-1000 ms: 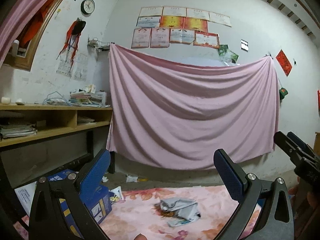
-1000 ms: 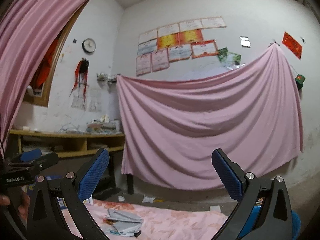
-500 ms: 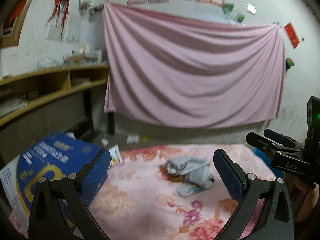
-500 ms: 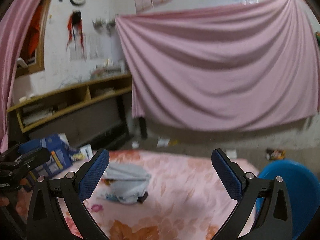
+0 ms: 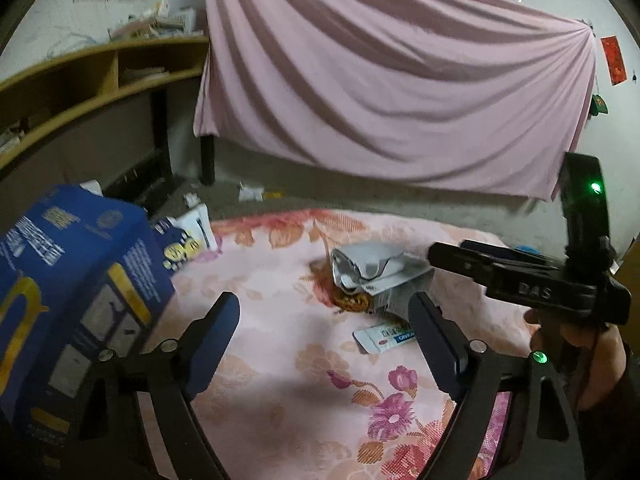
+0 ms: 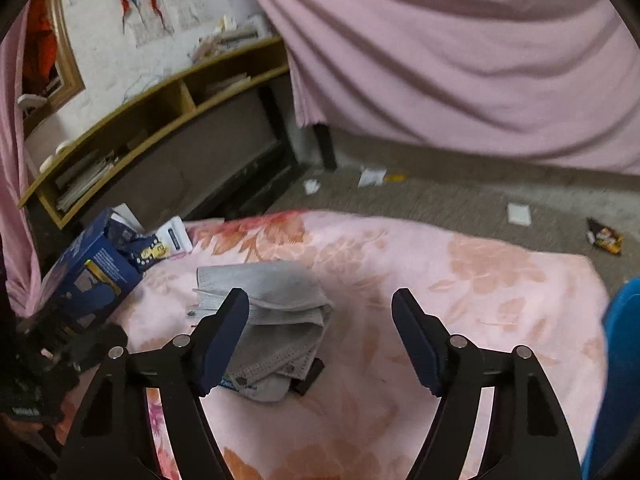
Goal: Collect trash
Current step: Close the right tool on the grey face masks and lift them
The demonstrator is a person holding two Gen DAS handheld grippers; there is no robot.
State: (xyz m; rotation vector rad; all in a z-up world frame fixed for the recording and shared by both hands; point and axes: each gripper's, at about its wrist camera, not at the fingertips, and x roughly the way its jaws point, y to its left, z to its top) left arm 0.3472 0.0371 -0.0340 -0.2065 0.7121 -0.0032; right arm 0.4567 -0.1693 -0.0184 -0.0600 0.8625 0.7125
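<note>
The left gripper (image 5: 324, 322) has its blue fingers (image 5: 214, 332) spread, and they are closing at this moment; nothing is between them, only the flowered pink cloth (image 5: 280, 360) of the tabletop below. The right gripper (image 6: 320, 320) also has its fingers (image 6: 224, 328) spread and closing. Nothing is pinched between them; the grey crumpled wrapper (image 6: 280, 300) lies partly behind its left finger and reaches into the gap, but the pads do not press on it.

In the left wrist view the same trash pile sits beyond the fingers, a little to the right: the silver-grey wrapper on top, a brown patterned piece (image 5: 352, 302) under it, and a small white carton with blue print (image 5: 386, 338) lying flat just on the near side. The right gripper comes in from the right edge of this view, held by a hand (image 5: 588, 364), with its tip close to the pile.

At the left stands a blue cardboard box (image 5: 72, 280), touching the edge of the cloth. Farther away are the grey floor (image 6: 460, 196) with small scraps of paper (image 6: 372, 176) and a dark snack packet (image 6: 606, 236), a wooden shelf (image 6: 160, 104) on the left, and a large pink sheet (image 5: 400, 72) hanging on the far wall. A blue round thing (image 6: 622, 360) shows at the right edge of the right wrist view.
</note>
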